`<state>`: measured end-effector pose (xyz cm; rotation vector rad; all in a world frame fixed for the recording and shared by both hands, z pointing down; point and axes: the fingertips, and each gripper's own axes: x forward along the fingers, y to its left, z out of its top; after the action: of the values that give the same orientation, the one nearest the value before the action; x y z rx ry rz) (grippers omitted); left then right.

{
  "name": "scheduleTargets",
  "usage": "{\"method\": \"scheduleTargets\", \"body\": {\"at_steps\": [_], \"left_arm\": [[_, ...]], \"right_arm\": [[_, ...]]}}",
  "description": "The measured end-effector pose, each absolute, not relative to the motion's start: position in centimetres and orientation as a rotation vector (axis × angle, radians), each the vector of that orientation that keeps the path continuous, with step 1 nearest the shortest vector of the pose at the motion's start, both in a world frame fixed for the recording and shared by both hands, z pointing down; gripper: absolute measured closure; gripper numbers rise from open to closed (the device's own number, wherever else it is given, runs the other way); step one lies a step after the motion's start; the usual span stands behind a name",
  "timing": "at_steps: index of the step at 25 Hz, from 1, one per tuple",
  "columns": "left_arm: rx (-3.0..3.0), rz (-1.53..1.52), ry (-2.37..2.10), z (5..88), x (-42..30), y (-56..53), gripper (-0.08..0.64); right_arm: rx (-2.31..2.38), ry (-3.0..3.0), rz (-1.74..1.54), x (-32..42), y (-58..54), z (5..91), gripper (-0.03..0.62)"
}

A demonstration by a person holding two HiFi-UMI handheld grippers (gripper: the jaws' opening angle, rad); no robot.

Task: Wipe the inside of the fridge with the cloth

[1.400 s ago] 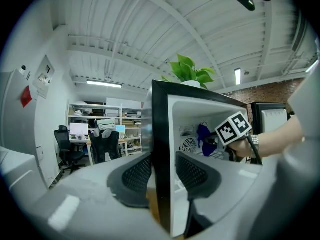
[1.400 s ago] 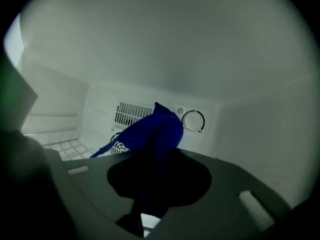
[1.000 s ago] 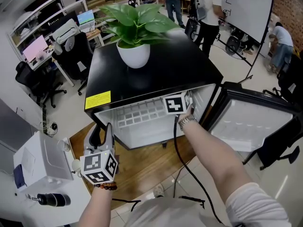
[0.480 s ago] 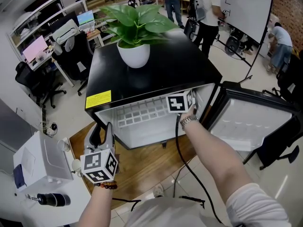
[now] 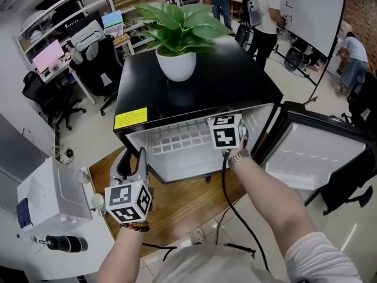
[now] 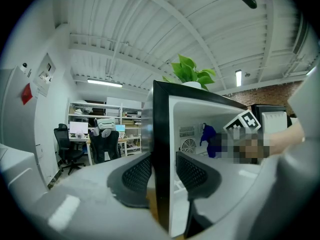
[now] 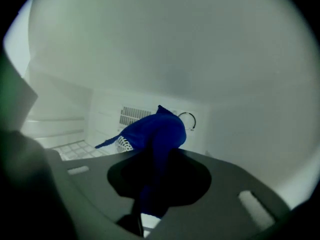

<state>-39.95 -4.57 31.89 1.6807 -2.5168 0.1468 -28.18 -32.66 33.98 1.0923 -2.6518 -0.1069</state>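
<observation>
Head view: fridge (image 5: 235, 87) stands with door (image 5: 312, 158) open, wiping judged under way | left gripper view: left gripper (image 6: 162, 171) clamped on side wall (image 6: 161, 129) | right gripper view: right gripper (image 7: 150, 184) pinches blue cloth (image 7: 157, 131) inside, near back wall (image 7: 107, 106); next likely pressing cloth against the liner.

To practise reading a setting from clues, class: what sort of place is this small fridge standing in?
Probably an open-plan office or lab workspace. Desks with monitors, black office chairs and a whiteboard on a stand surround the fridge.
</observation>
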Motion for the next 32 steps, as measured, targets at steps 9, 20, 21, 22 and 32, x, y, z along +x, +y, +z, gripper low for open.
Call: {"method": "scheduleTargets", "body": {"at_steps": [9,20,21,22,32], "left_arm": [[1.703,0.149,-2.503,31.9,-39.8,-4.6,0.41],[1.741,0.162,-2.491,31.8,-39.7,-4.5,0.411],[1.745,0.163,-2.49,31.8,-39.7,-4.5,0.411],[1.748,0.164,-2.489,31.8,-39.7,-4.5,0.411],[1.782,0.172,-2.483,31.8,-39.6,-4.4,0.411]], "right_arm": [[0.672,-2.715,-0.196,-35.3,-23.2,35.2,0.508],[0.41,-2.607,-0.205,-42.3,-17.6,37.8,0.508],[0.4,-2.586,-0.195,-42.6,-17.5,38.3,0.508],[0.39,-2.565,-0.188,-43.0,-17.4,38.8,0.508],[0.404,-2.417,-0.275,-44.4,-18.0,41.1,0.508]]}}
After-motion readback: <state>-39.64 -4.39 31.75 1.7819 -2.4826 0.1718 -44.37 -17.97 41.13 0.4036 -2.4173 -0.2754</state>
